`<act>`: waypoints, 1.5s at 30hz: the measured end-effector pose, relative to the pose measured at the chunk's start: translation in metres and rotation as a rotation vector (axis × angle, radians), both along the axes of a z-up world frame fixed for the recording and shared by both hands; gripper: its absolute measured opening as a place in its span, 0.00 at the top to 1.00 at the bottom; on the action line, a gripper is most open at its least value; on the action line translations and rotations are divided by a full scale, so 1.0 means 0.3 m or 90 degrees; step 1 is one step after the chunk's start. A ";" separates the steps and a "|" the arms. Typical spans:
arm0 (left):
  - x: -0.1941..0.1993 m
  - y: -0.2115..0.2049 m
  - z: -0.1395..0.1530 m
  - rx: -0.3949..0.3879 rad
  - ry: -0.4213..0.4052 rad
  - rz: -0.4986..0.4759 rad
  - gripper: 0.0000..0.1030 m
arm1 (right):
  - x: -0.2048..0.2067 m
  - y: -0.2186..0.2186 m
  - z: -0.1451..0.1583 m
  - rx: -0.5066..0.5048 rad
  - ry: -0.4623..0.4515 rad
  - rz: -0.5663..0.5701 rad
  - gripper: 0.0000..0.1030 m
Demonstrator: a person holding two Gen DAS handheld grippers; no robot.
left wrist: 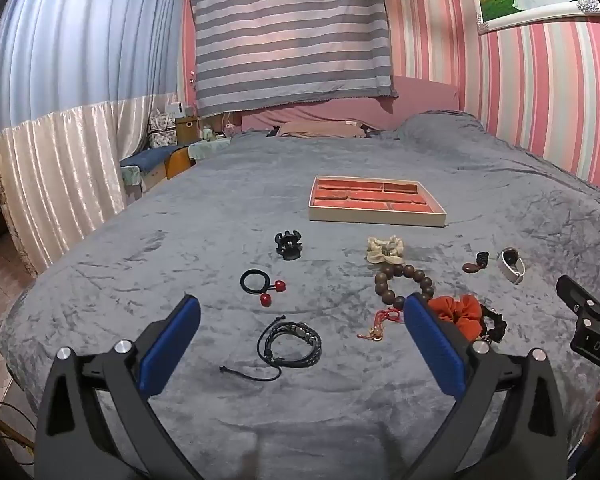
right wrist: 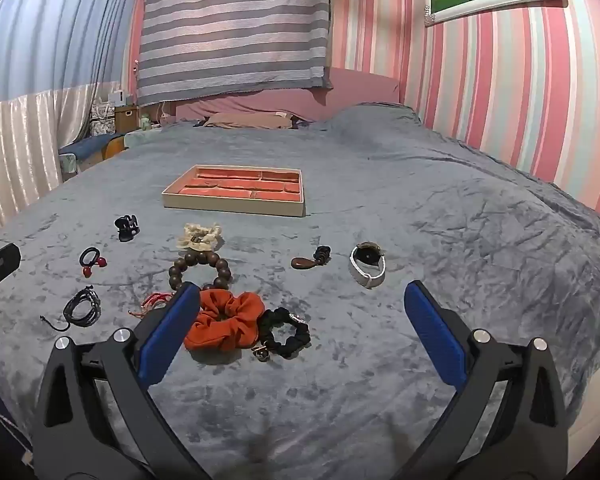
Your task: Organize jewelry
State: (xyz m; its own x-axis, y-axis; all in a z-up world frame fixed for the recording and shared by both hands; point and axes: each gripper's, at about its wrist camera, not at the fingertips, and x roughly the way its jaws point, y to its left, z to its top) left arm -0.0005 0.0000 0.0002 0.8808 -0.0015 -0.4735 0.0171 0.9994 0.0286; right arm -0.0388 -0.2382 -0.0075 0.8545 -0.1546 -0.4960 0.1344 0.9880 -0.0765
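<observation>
Lying between both spread claws (left wrist: 302, 332) (right wrist: 302, 320) and tray (right wrist: 236, 208): scattered scrunchies (right wrist: 224, 326), bracelets (left wrist: 404, 280).

The left black two-finger gripper with blue pads (left wrist: 302, 340) hovers with its jaws spread wide, gripping nothing. The right black gripper with blue pads (right wrist: 302, 330) hangs beside it, level with it, jaws equally wide and empty.

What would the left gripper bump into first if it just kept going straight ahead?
Probably the black braided bracelet, lying on the grey blanket midway between the open left gripper fingers; depth is uncertain.
</observation>
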 end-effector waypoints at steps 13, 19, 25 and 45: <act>0.008 -0.006 -0.004 0.002 -0.001 0.000 0.04 | -0.005 -0.017 0.003 0.000 -0.004 -0.005 0.04; 0.004 -0.010 0.006 0.003 -0.005 0.001 0.04 | -0.005 -0.012 0.001 -0.001 -0.005 -0.005 0.04; 0.015 -0.020 0.002 0.004 -0.005 0.000 0.04 | -0.004 -0.014 0.004 -0.001 -0.004 -0.005 0.04; 0.000 -0.002 0.017 0.007 -0.010 0.002 0.04 | -0.002 -0.017 -0.002 0.000 -0.004 -0.006 0.04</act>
